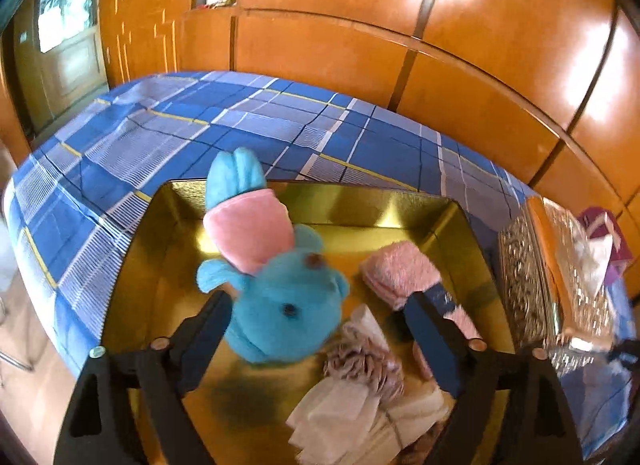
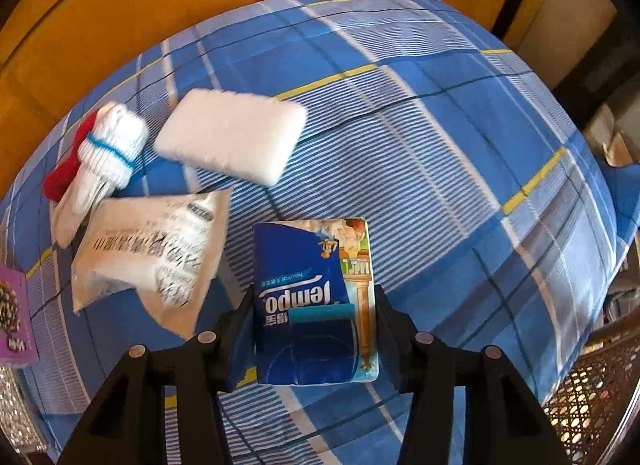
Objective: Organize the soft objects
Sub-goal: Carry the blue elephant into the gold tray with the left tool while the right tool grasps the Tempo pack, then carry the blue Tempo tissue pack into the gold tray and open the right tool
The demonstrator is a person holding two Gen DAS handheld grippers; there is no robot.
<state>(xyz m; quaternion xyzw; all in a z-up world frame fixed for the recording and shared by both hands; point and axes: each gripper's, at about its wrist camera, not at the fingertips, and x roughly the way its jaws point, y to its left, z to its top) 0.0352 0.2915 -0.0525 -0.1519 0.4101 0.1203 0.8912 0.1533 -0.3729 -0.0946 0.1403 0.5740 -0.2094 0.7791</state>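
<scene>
Left view: the left claw (image 1: pixel 320 325) is wide open over the gold box (image 1: pixel 384 205). The blue bunny (image 1: pixel 276 285) sits between its fingers, beside a pink towel (image 1: pixel 400 269).

Right view: the right claw (image 2: pixel 314 317) squeezes the tissue pack (image 2: pixel 312 285) on the checked bed (image 2: pixel 440 185). A white sponge (image 2: pixel 232 137) and rolled socks (image 2: pixel 104 153) lie nearby.

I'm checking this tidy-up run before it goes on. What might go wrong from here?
1. The blue plush bunny sits between the open left tongs over the gold tray; it may land on the folded pink towel.
2. The right tongs straddle only the near end of the blue Tempo tissue pack; it could tip or slip when lifted.
</scene>
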